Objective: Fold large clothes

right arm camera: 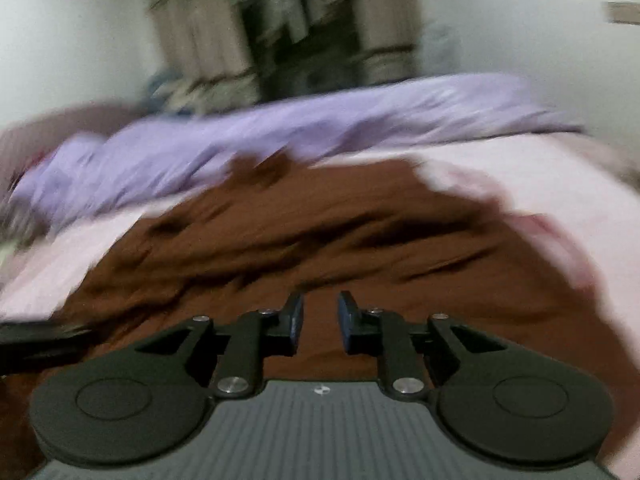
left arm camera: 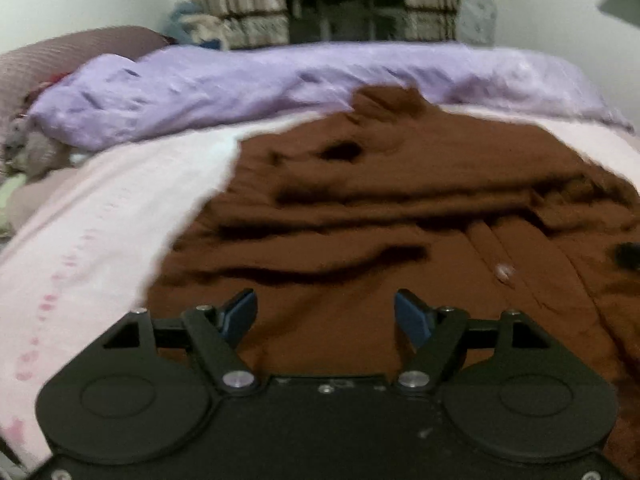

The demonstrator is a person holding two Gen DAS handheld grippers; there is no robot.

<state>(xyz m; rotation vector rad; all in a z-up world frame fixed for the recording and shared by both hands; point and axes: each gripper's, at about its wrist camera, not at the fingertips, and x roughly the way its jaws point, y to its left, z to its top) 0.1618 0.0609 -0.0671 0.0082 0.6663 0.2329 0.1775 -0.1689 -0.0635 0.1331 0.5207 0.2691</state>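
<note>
Left wrist view: left tongs spread wide, nothing between pads, above near edge of brown garment. Garment lies rumpled on pink bed sheet, button visible; purple duvet behind. Right wrist view, blurred: right tongs narrowly apart, gripping nothing, over garment.

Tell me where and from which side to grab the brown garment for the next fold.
Take the brown garment by its long left edge, where it ends cleanly on the pink sheet. Bring the open left claw in from the sheet side, low. The middle is heaped in ridges, so gripping there would likely bunch several layers.
</note>
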